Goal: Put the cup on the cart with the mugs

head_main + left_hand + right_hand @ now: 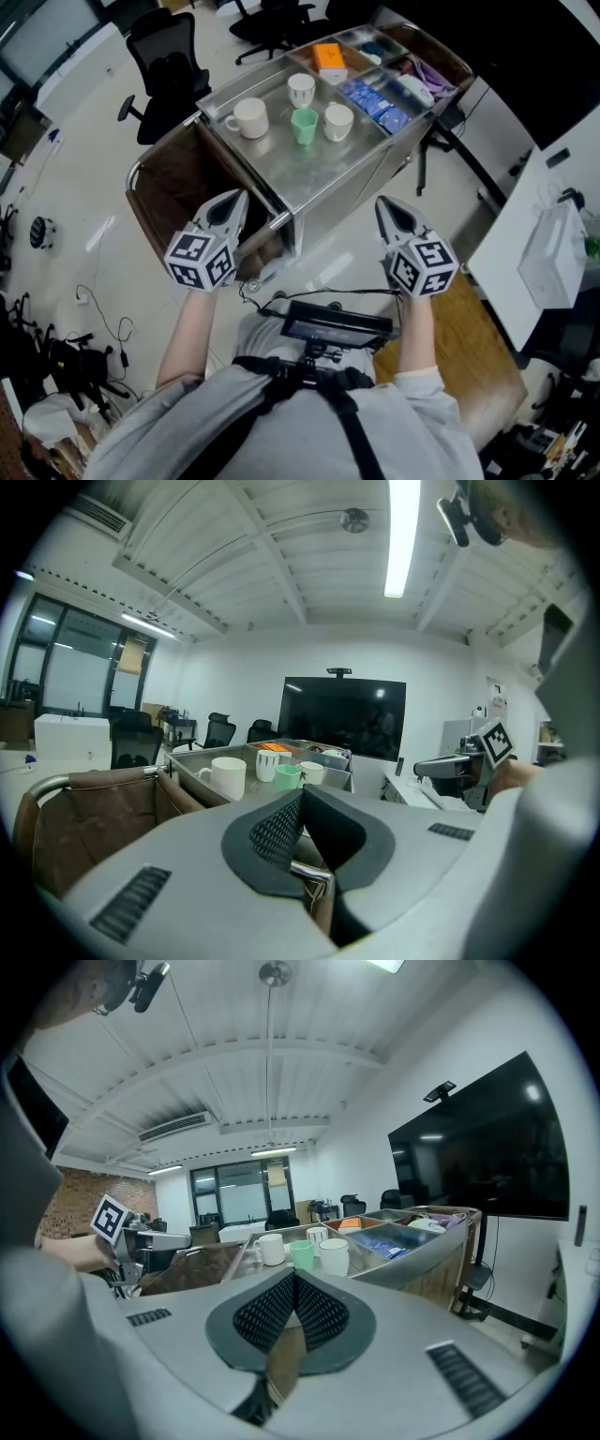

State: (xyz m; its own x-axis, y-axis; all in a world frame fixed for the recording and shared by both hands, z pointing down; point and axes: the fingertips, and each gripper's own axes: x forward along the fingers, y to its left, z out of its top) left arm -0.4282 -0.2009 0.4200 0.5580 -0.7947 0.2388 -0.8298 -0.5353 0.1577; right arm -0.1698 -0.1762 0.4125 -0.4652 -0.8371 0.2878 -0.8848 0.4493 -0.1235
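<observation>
A green cup (304,126) stands upright on the steel top of the cart (319,178), among three white mugs: a handled one (249,118) on its left, one (301,90) behind it and one (338,122) on its right. The left gripper (234,199) hovers at the cart's near left corner, jaws shut with nothing in them. By the near right corner the right gripper (384,204) is shut and empty too. Along the left gripper (302,794) the green cup (287,776) shows ahead. From the right gripper (293,1276) the green cup (301,1254) stands between the mugs.
A brown bag (173,187) hangs at the cart's left end. Trays at the far end hold an orange box (329,58) and blue packets (375,98). Black office chairs (169,66) stand beyond the cart. A white table (553,234) is at the right, cables (103,328) on the floor.
</observation>
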